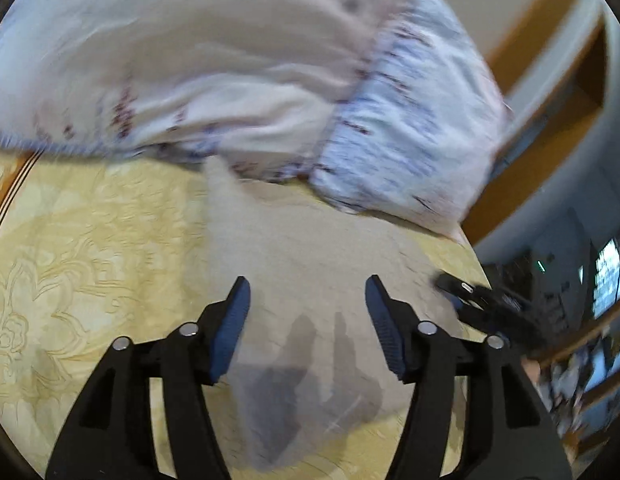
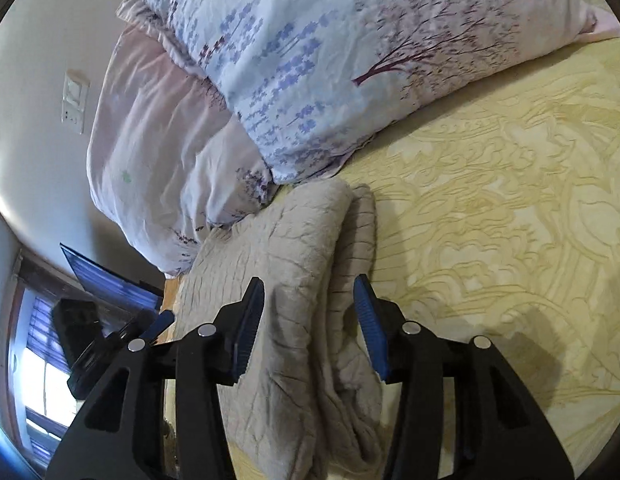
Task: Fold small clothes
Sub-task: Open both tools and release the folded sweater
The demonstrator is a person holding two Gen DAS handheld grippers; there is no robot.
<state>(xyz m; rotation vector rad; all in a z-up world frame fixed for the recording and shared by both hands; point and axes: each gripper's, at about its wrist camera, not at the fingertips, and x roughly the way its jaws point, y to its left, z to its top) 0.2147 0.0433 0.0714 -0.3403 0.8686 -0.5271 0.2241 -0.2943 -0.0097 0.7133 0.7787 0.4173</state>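
Observation:
A beige knitted garment (image 2: 298,280) lies folded lengthwise on the yellow patterned bedspread (image 2: 509,200). In the left wrist view it (image 1: 310,264) is blurred. My left gripper (image 1: 308,300) is open and empty, just above the garment. My right gripper (image 2: 310,300) is open and empty, its jaws standing apart over the garment's fold. The right gripper's fingers (image 1: 481,300) show at the garment's right edge in the left wrist view. The left gripper's blue pad (image 2: 162,322) shows at the garment's left edge in the right wrist view.
Two floral pillows (image 2: 329,60) (image 2: 158,152) lie at the head of the bed, touching the garment's far end. The bed's edge (image 2: 170,292) runs close along the garment's left side. A wall with a switch plate (image 2: 76,100) stands beyond.

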